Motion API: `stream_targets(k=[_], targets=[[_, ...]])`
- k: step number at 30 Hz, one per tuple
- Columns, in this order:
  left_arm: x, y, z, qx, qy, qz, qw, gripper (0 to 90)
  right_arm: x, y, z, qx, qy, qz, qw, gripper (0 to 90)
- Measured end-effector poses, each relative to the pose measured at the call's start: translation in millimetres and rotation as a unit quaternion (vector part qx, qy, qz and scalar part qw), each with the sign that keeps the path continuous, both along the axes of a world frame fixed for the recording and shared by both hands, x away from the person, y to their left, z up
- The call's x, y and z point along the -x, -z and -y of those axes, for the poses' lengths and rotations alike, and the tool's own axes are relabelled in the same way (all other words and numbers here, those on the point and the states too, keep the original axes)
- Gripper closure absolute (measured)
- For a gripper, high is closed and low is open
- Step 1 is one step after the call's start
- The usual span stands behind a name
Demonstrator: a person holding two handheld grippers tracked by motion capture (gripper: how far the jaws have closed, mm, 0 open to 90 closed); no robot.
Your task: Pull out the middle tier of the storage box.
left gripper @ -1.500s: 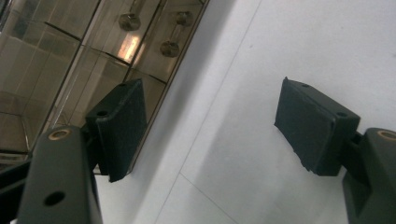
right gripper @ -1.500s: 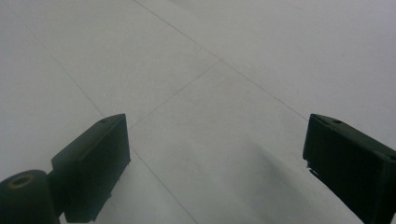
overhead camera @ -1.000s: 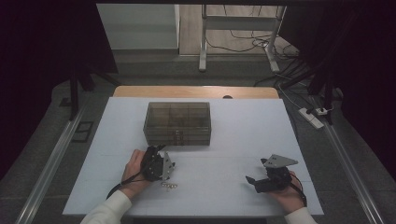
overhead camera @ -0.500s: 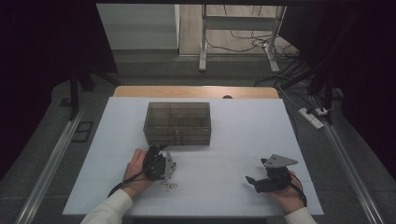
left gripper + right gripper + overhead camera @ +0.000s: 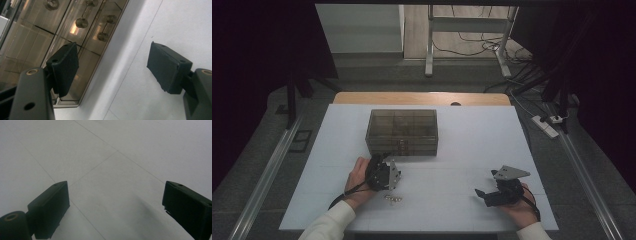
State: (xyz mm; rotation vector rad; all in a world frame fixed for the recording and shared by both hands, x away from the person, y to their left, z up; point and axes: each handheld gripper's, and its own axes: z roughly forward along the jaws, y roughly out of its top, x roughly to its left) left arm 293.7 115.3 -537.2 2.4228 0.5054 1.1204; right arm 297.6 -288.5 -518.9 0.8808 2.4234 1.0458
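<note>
A smoky see-through drawer box (image 5: 402, 131) stands mid-table; its front shows round metal knobs (image 5: 81, 22) in the left gripper view. My left gripper (image 5: 384, 163) lies in the person's left hand just in front of the box's lower left corner, pointing at it. Its jaws (image 5: 113, 67) stand wide open with nothing between them, one pad (image 5: 63, 66) before the box front, the other over bare table. A few small pale metal pieces (image 5: 393, 199) lie just below that gripper. My right gripper (image 5: 483, 194) rests low at the front right, open (image 5: 115, 205) over bare table.
The white table top (image 5: 472, 135) ends in a wooden strip (image 5: 422, 98) at the far side. Metal rails run along both sides. A power strip (image 5: 546, 126) and cables lie on the floor at the right, a stand's legs (image 5: 429, 50) beyond.
</note>
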Motion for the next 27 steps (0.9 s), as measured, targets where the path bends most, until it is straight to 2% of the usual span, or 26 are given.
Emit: stream_targets(k=[8, 11, 15, 18, 27], targets=[[-0.4, -0.4, -0.3, -0.004, -0.001, -0.001, 1.0, 25.1, 1.1, 0.6, -1.7, 0.01, -0.005, 0.003, 0.9999, 7.2], [-0.4, 0.2, 0.2, 0.0, -0.001, 0.0, 1.0, 25.1, 1.0, -1.1, -0.1, 0.001, -0.001, 0.007, 1.0, 7.5], [-0.6, -0.8, -0.5, -0.005, 0.0, 0.001, 1.0, 25.3, 1.0, -0.5, -0.9, 0.008, -0.003, 0.005, 1.0, 7.5], [-1.5, -1.6, -2.3, 0.004, -0.003, 0.001, 1.0, 25.5, 1.0, -0.3, -1.0, 0.009, -0.003, 0.004, 0.9999, 7.4], [-5.9, -1.6, 0.8, -0.004, 0.003, 0.002, 1.0, 26.3, 1.0, -0.4, -0.7, 0.004, -0.001, 0.006, 1.0, 7.5]])
